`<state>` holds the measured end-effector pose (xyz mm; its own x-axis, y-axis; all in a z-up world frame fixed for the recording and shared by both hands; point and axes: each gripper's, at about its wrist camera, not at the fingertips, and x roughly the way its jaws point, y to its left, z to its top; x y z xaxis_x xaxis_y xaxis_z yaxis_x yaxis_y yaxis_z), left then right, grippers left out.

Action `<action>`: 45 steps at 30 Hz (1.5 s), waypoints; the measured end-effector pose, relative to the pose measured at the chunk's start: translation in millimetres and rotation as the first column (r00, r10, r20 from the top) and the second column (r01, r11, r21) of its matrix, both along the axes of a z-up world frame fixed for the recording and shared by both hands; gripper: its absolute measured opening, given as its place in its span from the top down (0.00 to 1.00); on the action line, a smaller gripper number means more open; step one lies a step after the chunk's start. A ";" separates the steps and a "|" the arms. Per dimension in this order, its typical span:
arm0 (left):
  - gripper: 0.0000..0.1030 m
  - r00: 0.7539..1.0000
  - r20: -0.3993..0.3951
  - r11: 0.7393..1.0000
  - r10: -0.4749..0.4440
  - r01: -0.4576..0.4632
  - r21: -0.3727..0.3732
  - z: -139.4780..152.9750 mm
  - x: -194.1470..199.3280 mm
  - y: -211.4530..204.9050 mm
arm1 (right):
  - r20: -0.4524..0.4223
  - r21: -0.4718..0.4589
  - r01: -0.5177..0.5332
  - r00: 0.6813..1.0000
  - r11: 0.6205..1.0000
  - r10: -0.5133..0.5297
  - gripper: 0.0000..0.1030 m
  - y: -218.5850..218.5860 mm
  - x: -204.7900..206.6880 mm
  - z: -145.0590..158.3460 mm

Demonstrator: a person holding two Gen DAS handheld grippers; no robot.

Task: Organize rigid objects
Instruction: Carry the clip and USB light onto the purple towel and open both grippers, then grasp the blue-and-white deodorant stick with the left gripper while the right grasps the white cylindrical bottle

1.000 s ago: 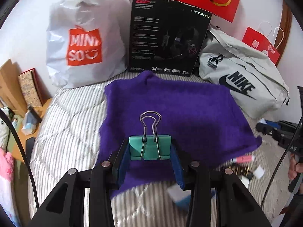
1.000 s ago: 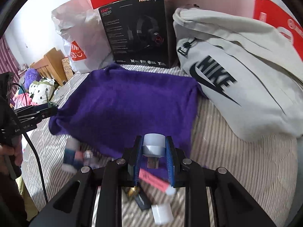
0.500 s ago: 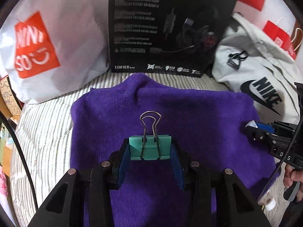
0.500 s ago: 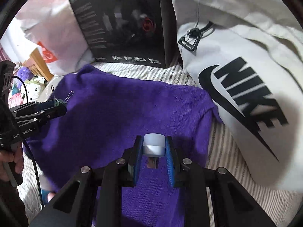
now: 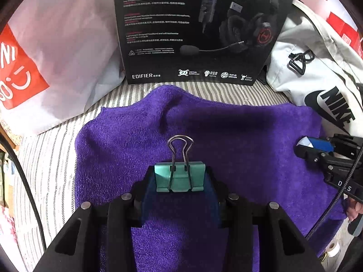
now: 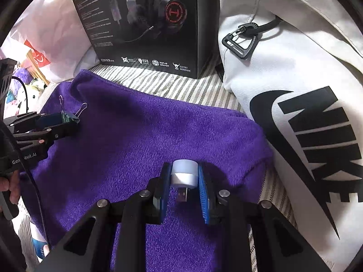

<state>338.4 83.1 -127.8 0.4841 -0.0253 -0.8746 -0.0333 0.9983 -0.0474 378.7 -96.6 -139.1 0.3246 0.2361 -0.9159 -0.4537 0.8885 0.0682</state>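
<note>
The left gripper (image 5: 180,179) is clamping a teal metal binder clip (image 5: 180,176), wire handles pointing at 12 o'clock over the purple terry towel (image 5: 238,140); the right gripper (image 6: 184,176) is pinching a small white cylindrical USB light (image 6: 184,174), plug facing 6 o'clock.

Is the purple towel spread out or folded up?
Spread out: the purple towel lies mostly flat across the striped bed, with one raised wrinkle.

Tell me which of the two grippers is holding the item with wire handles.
The left gripper: it clamps a teal metal binder clip with looped wire handles. The right gripper holds a small white USB light instead.
</note>
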 end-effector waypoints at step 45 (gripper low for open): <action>0.39 0.993 -0.109 0.999 0.044 -0.045 -0.007 29.5 -190.6 -43.0 | 0.012 0.198 0.241 0.969 0.950 -0.248 0.50 -126.3 -256.5 97.3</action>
<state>147.8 40.0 -98.3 0.3871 -0.0141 -0.9219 -0.0831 0.9953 -0.0501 122.2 -222.9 -41.9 0.4269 0.3165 -0.8471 -0.2293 0.9440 0.2371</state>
